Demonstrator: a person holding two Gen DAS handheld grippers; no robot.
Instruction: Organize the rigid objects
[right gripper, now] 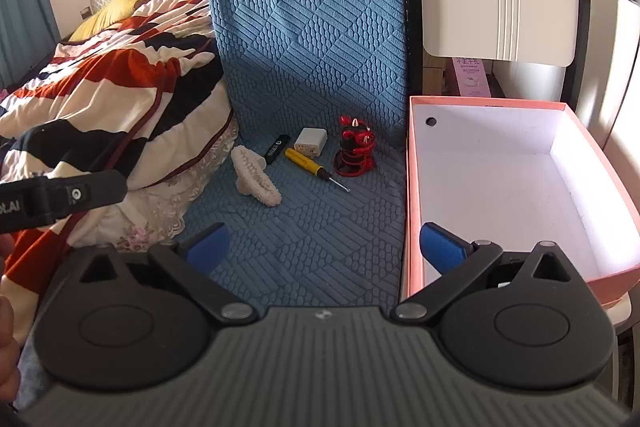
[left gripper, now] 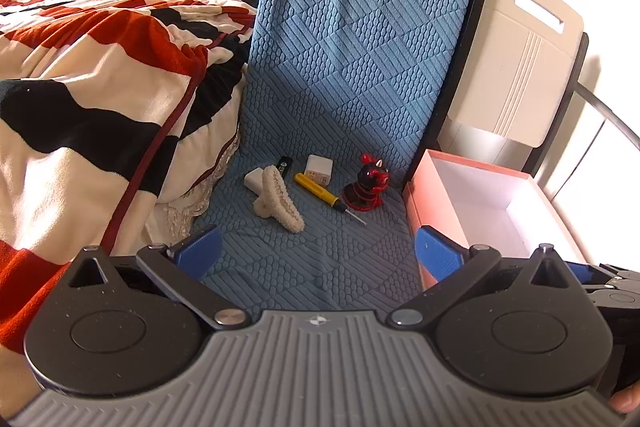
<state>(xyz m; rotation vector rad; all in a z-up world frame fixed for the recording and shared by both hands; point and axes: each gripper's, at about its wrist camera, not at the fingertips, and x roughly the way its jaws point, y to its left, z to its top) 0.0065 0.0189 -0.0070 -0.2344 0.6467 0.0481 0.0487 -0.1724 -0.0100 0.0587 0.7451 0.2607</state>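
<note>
Both grippers, left & right, are being held w/ jaws spread, empty. Screwdriver, far-centre: light, stiff, slippery; yellow handle probably the best grip. Box is waiting at right.

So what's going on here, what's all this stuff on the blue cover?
A person holds a gripper in each hand, and both the left gripper and right gripper are open and empty, hovering short of the items. A fuzzy hair claw, yellow screwdriver, white charger, black stick and red-and-black figurine lie on the blue cover. The pink box beside them holds nothing yet.
</note>
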